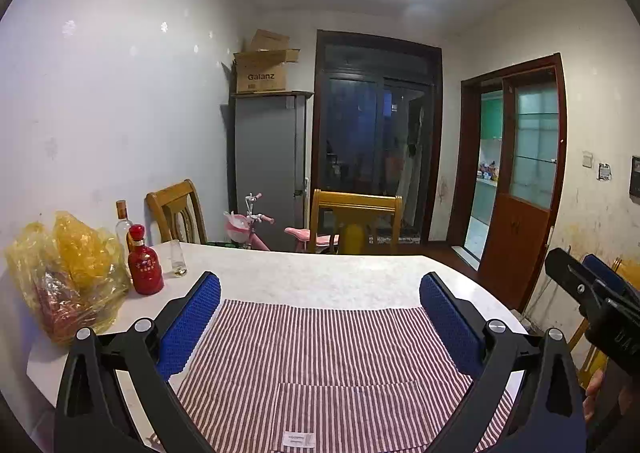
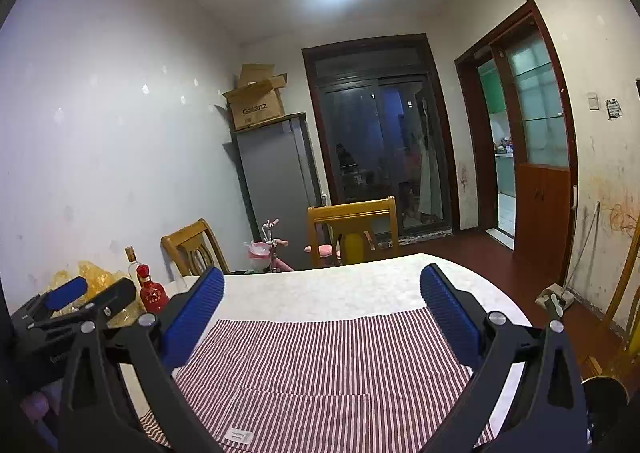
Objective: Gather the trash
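My left gripper [image 1: 320, 293] is open and empty, held above a red-and-white striped cloth [image 1: 328, 365] on the white table [image 1: 320, 273]. My right gripper [image 2: 322, 289] is open and empty too, above the same cloth [image 2: 320, 365]. A crumpled yellow plastic bag [image 1: 68, 273] lies at the table's left edge, next to a red bottle [image 1: 145, 265], a clear bottle [image 1: 123, 223] and a small glass [image 1: 177, 258]. The right wrist view shows the bag [image 2: 96, 281] and red bottle [image 2: 153, 293] partly behind the left gripper's body [image 2: 76, 309].
Two wooden chairs [image 1: 356, 221] [image 1: 176, 209] stand at the table's far side. A pink child's bike [image 1: 260, 231] and a grey cabinet [image 1: 268, 161] with cardboard boxes [image 1: 264, 65] stand behind. A dark glass door [image 1: 376, 137] and an open brown door [image 1: 524, 181] are at the back right.
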Demonstrator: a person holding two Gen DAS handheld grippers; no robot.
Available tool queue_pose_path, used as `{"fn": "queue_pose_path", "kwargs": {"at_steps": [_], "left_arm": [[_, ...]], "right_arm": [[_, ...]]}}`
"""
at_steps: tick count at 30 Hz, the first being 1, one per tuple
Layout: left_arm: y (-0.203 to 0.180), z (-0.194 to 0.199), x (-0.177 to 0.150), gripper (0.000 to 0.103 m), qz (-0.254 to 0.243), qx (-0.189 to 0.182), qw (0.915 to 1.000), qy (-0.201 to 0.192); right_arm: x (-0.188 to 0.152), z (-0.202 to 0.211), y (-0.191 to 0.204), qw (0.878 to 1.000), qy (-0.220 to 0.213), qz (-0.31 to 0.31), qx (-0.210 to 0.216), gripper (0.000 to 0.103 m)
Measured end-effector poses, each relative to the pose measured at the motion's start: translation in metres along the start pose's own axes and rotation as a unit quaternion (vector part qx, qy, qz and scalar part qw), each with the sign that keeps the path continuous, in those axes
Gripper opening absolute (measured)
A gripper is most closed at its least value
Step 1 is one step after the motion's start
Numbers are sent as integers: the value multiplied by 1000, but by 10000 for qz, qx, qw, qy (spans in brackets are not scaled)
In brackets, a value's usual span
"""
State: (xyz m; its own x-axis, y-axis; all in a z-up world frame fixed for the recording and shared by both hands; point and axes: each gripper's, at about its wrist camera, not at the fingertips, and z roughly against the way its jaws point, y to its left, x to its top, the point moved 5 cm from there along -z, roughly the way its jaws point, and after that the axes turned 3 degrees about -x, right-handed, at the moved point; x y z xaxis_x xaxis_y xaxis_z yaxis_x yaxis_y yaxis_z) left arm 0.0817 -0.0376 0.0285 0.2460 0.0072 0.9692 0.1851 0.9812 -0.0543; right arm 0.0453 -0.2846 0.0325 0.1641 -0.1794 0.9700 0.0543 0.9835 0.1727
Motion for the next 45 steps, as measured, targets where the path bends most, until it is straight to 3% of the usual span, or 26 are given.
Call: {"fn": "queue_pose_path", "kwargs": {"at_steps": [45], "left_arm": [[-7,4,4,97,-55,53,10000,-23]], "right_arm": [[0,3,3,10000,-54,0,24,98]]}}
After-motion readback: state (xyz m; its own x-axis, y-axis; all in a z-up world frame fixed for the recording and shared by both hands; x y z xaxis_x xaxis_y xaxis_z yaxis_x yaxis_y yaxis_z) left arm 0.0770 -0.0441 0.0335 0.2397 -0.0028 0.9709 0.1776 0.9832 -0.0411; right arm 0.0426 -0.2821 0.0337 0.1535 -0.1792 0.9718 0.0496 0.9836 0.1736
